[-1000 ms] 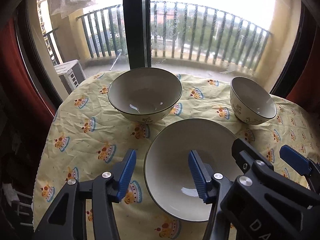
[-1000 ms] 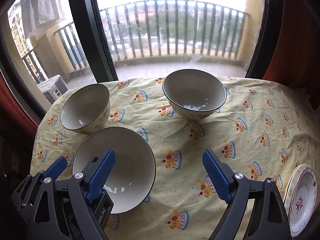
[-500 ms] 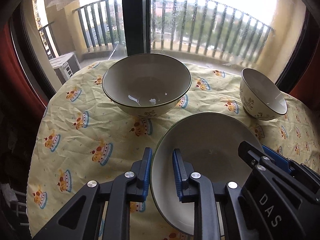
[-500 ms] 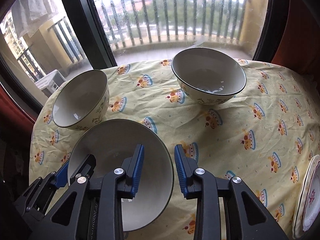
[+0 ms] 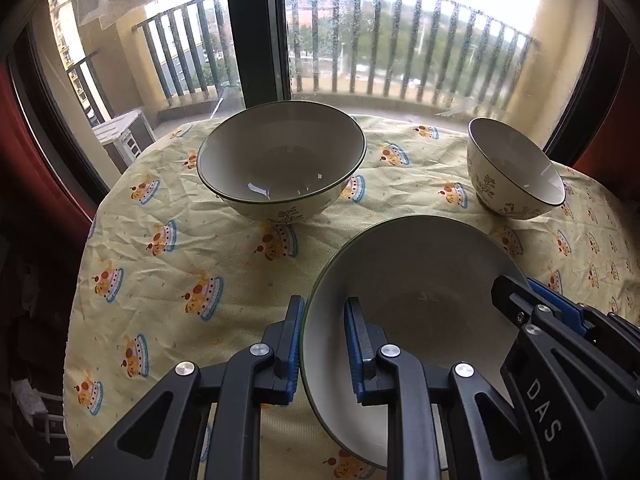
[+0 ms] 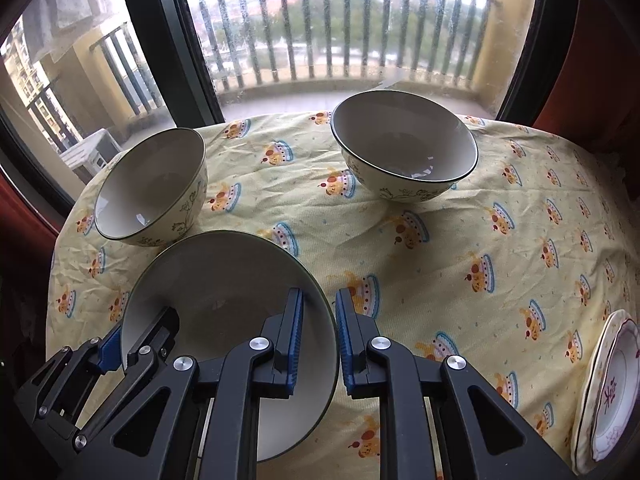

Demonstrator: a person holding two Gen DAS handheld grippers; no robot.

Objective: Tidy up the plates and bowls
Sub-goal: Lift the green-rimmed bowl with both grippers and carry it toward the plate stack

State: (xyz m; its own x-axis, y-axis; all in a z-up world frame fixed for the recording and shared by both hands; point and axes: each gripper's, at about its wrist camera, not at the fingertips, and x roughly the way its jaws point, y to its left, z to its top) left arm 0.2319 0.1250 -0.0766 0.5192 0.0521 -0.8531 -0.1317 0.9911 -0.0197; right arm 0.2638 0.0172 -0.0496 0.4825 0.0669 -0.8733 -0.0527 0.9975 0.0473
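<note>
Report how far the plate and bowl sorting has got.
Done: nothing is stacked yet. The large bowl and small bowl stand apart on the tablecloth, and the patterned plate sits alone at the table edge. In hand: the left gripper and right gripper each clamp opposite rims of the wide shallow bowl. Left: grouping all pieces.

Soft overcast daylight through the window (image 5: 400, 40), sky blown out white, faint glare in the bowls, sharp focus, heavy fisheye bending, dark vignetted corners
</note>
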